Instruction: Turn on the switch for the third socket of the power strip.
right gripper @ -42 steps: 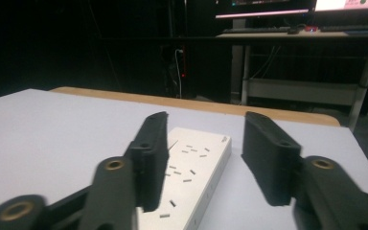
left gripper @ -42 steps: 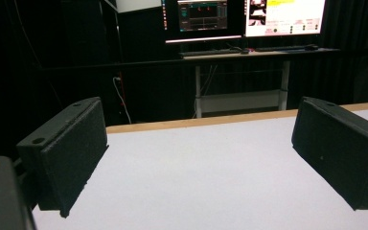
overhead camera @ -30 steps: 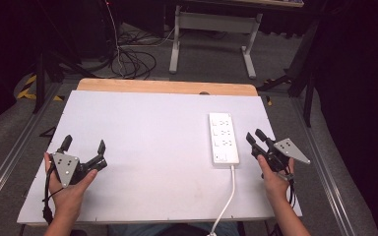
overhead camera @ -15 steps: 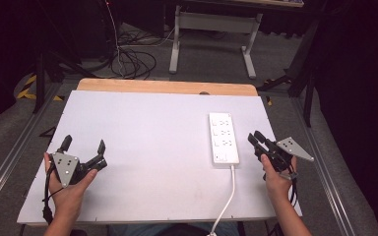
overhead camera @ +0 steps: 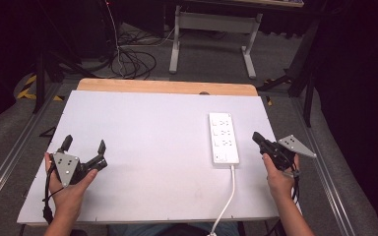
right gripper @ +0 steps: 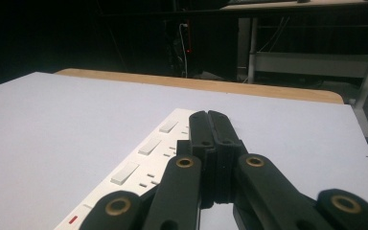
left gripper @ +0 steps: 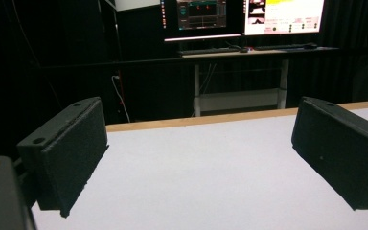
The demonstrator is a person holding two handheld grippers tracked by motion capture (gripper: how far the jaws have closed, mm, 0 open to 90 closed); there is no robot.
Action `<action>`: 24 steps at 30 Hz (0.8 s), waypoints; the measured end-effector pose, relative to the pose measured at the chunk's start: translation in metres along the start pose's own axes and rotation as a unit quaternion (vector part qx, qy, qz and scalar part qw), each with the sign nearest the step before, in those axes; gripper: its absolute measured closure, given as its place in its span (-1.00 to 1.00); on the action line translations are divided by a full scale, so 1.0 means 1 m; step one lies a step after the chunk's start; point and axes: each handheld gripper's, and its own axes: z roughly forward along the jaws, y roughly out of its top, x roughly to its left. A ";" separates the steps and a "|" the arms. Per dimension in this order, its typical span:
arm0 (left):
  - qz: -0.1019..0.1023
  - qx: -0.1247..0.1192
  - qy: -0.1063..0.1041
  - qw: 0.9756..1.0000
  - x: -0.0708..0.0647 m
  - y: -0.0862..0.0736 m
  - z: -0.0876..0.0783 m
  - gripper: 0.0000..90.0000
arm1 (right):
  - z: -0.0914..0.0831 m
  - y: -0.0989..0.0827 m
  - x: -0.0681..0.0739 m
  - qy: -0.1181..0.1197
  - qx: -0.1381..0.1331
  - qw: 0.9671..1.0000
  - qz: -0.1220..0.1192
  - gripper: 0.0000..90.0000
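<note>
Nearest the person, two forearms come in over the front edge of the white table (overhead camera: 167, 128); the left hand (overhead camera: 66, 189) sits at the table's front left corner, the right hand (overhead camera: 278, 174) at the front right, over the table's right edge.

The left gripper (overhead camera: 83, 146) is held low over the bare white surface with its jaws wide apart and nothing between them; in the left gripper view (left gripper: 201, 163) the two black pads (left gripper: 72, 153) stand at either side of the frame with only the tabletop between them; its cable trails back past the wrist.

The right gripper (overhead camera: 257, 137) points forward, just beside the right side of the strip (overhead camera: 223, 139); its jaws have just been closing and now meet, pressed flat together with nothing held; in the right gripper view (right gripper: 210, 120) the closed tips hang over the strip (right gripper: 139, 165), whether touching it I cannot tell; the grey plate (overhead camera: 297, 146) on top juts out past the table's right edge.

The strip is a white power strip lying lengthwise on the right part of the table, near the right edge, well apart from the left gripper; its cord (overhead camera: 229, 194) runs from the near end back off the front edge; a small red mark shows at its near end.

Farther off, a wooden edge (overhead camera: 167, 87) borders the table's back; beyond it, a grey floor with cables (overhead camera: 133, 59) and a desk frame (overhead camera: 211, 29).
</note>
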 end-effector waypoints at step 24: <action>0.004 0.004 -0.002 1.000 -0.001 -0.001 0.001 -0.87 | 0.014 0.029 -0.002 0.006 0.044 0.999 -0.011 1.00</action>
